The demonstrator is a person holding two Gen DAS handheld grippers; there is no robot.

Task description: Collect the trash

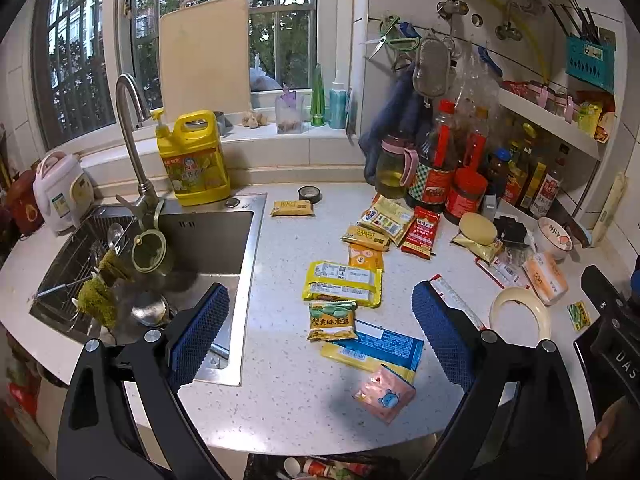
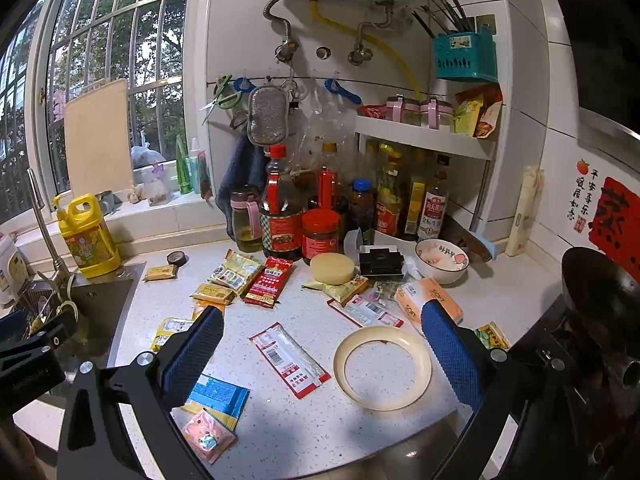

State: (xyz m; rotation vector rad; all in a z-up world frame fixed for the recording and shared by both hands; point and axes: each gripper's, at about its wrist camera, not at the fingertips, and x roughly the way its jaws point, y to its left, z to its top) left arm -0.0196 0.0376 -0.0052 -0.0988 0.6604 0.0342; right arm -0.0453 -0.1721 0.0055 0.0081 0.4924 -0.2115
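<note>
Left wrist view: the left tongs (image 1: 320,320) hang wide apart with nothing between the blue pads, above a speckled worktop (image 1: 280,400) littered with wrappers. A green-and-yellow packet (image 1: 332,321) lies dead centre between the pads, a larger yellow packet (image 1: 342,283) just beyond it at 12 o'clock, a blue wrapper (image 1: 384,346) at 4 o'clock and a pink sachet (image 1: 385,397) nearer at 5 o'clock. A dark bag (image 1: 320,468) with rubbish in it shows at 6 o'clock, below the worktop's edge.

Right wrist view: the right tongs (image 2: 320,352) are likewise spread wide and hold nothing. A red-and-white wrapper (image 2: 289,359) lies between the pads, a cream ring (image 2: 340,376) at 3 o'clock.

Judging from this, both tongs are between grasps, with much litter left on the worktop. A next pick calls for lowering onto a flat wrapper and pinching its edge, since thin foil gives little to grip.
</note>
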